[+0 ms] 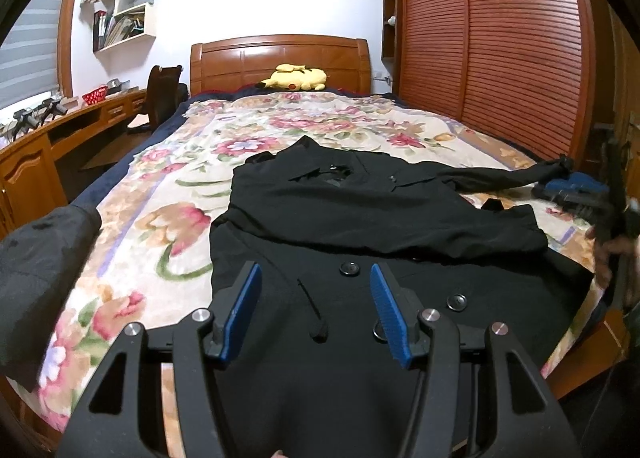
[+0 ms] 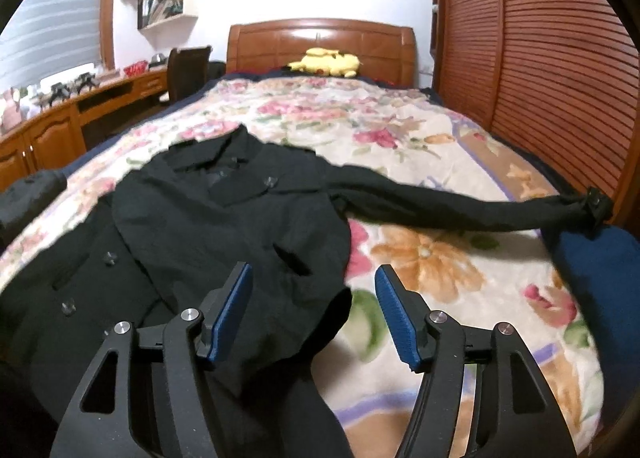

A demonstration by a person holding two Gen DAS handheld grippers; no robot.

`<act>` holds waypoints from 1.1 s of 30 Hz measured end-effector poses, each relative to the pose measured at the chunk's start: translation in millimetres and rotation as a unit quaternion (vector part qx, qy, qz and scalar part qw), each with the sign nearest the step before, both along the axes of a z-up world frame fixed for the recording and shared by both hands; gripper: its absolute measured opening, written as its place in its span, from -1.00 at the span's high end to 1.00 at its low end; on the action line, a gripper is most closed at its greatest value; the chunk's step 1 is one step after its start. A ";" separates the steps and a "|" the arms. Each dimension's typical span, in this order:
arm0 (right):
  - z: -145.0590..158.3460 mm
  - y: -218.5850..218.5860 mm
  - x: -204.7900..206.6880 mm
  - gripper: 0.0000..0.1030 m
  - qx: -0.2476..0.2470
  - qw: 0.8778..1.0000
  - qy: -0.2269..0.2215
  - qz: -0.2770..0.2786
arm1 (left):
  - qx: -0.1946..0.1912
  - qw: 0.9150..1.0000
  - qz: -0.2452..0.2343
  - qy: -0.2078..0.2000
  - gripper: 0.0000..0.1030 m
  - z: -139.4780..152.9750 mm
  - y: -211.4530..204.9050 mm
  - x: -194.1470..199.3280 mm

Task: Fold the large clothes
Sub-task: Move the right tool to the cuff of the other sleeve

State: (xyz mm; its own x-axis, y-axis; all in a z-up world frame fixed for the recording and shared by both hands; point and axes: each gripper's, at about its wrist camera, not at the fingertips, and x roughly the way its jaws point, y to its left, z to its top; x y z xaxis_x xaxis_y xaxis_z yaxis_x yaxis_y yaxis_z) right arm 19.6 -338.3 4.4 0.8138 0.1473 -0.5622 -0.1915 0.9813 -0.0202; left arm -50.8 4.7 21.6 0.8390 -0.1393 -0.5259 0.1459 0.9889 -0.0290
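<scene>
My left fingers (image 1: 316, 310) hang parted and empty just over the buttoned front of the black coat (image 1: 360, 226), which lies face up on the floral bed (image 1: 168, 194) with one sleeve already laid across its chest. My right fingers (image 2: 314, 310) stand apart too, gripping nothing, above the coat's edge. The other sleeve (image 2: 440, 202) stretches out toward the wardrobe side, so I judge the next fold is that one: take it by the cuff (image 2: 596, 204), pinch only one layer, and carry it low and flat across the chest to avoid dragging the body askew.
</scene>
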 end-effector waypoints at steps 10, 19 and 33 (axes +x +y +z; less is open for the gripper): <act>39.0 -25.3 6.3 -0.26 0.007 1.000 -0.026 -0.011 | -0.003 1.000 -0.022 -0.001 -0.09 9.9 -6.4 27.2; 35.2 -61.1 54.5 -0.51 -0.021 0.998 -0.019 -0.048 | -0.007 0.999 -0.046 -0.001 -0.09 6.7 -29.2 75.1; 2.5 -136.8 119.5 -0.54 -0.047 0.992 0.025 -0.116 | 0.000 0.996 -0.092 0.018 -0.09 -24.6 -67.0 122.5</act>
